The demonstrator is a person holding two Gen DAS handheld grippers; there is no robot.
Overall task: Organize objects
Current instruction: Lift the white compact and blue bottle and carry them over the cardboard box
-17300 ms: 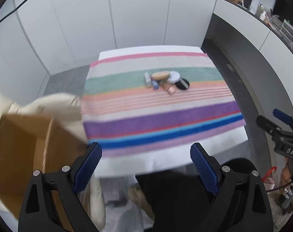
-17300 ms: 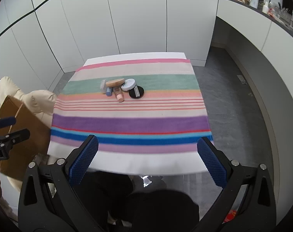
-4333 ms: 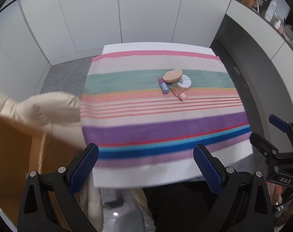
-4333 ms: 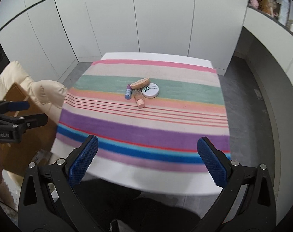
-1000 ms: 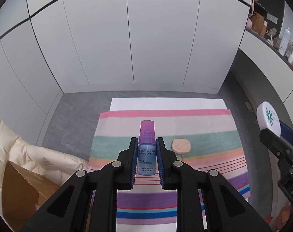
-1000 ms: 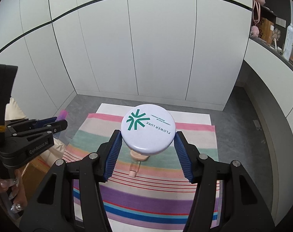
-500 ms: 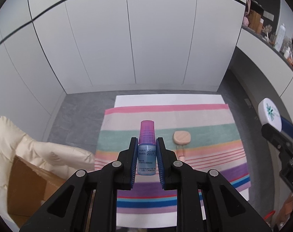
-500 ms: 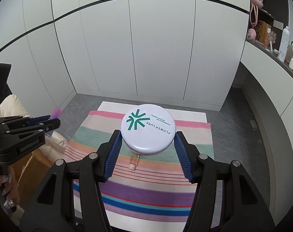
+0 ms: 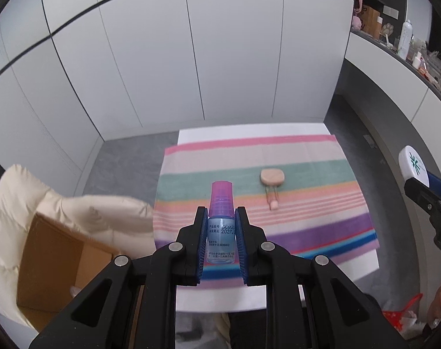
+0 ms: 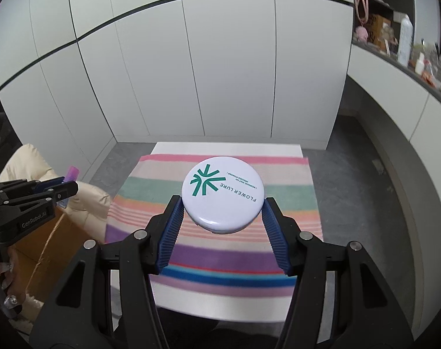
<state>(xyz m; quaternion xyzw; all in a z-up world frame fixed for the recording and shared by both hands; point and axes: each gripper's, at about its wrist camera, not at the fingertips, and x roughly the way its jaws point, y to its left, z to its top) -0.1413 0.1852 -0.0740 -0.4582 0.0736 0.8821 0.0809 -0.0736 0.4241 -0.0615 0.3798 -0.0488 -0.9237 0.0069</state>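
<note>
Both grippers swung left toward the cardboard box (image 9: pixel 60 264), so I'm mid-carry: left gripper (image 9: pixel 220 238) pinching the little bottle (image 9: pixel 220 218), right gripper (image 10: pixel 221 221) half-open around the white compact (image 10: pixel 223 193), next lowering both into it.

Striped multicolour cloth (image 9: pixel 278 157); white compact (image 10: pixel 222 193), green logo.

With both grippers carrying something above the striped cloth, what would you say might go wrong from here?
1. The round white compact is pinched only at its curved rim by the right gripper, so it might tilt or slip out.
2. The small purple-capped bottle is slim and smooth in the left gripper; it may slide.
3. The cardboard box is partly covered by a cream jacket, which might catch a drop.
</note>
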